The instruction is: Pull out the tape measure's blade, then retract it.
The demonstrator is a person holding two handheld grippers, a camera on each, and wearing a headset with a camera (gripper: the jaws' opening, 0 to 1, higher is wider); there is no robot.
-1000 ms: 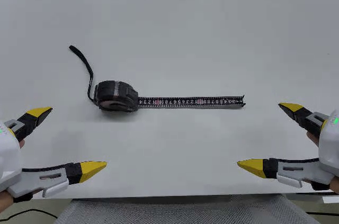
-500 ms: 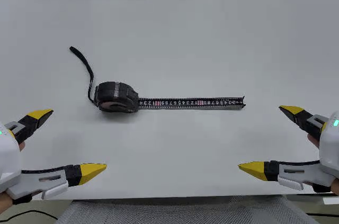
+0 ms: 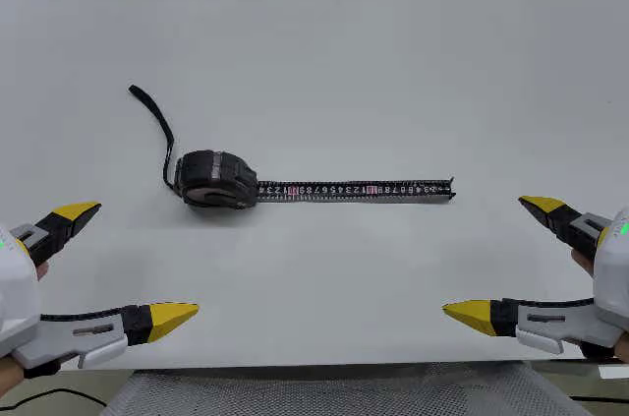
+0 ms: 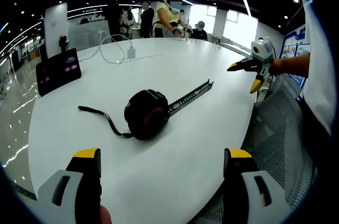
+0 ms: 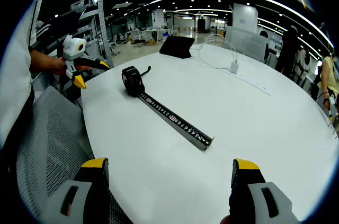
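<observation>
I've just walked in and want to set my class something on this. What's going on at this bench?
The left hand-held gripper and the right hand-held gripper both hover open above the near edge of the white table, holding nothing. Between them lies a black tape measure. Its blade is pulled out flat toward the right gripper's side, and its strap trails off behind the case. So the blade is out, and retracting it is not yet done.
</observation>
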